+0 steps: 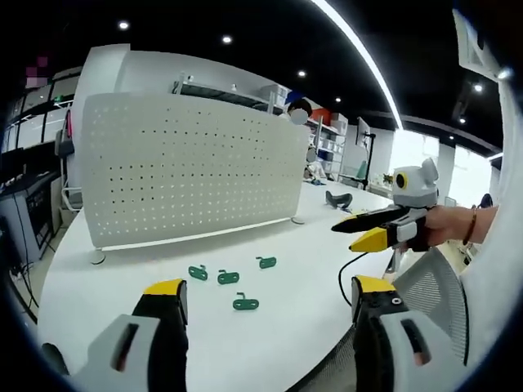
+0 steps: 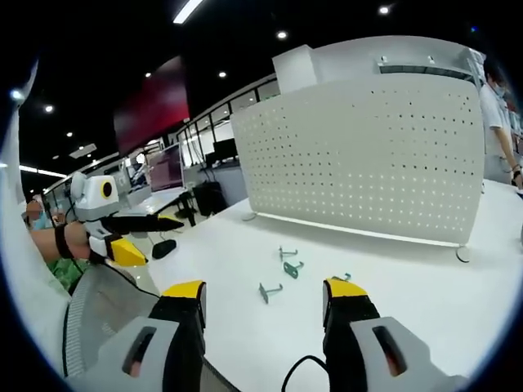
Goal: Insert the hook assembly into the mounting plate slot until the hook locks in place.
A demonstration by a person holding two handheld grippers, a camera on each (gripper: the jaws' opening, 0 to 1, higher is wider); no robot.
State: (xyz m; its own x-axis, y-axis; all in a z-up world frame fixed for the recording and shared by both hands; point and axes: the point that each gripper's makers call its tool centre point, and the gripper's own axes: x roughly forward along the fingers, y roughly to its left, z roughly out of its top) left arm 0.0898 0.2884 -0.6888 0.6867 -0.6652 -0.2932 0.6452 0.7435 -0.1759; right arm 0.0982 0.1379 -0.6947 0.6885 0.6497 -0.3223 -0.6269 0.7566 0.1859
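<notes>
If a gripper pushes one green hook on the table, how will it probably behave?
The green hooks look small and thin, so one is probably light and would slide easily on the smooth white table. They lie flat, so rolling seems unlikely; one might spin instead. They seem to keep their bent shape, which suggests stiff, not floppy. The low profile may make gripping awkward.

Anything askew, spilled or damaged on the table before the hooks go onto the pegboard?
Nothing stands out. The white pegboard stands upright on the table, with four green hooks lying loose and scattered in front of it, none mounted yet. Left gripper and right gripper are both open and hold nothing.
</notes>
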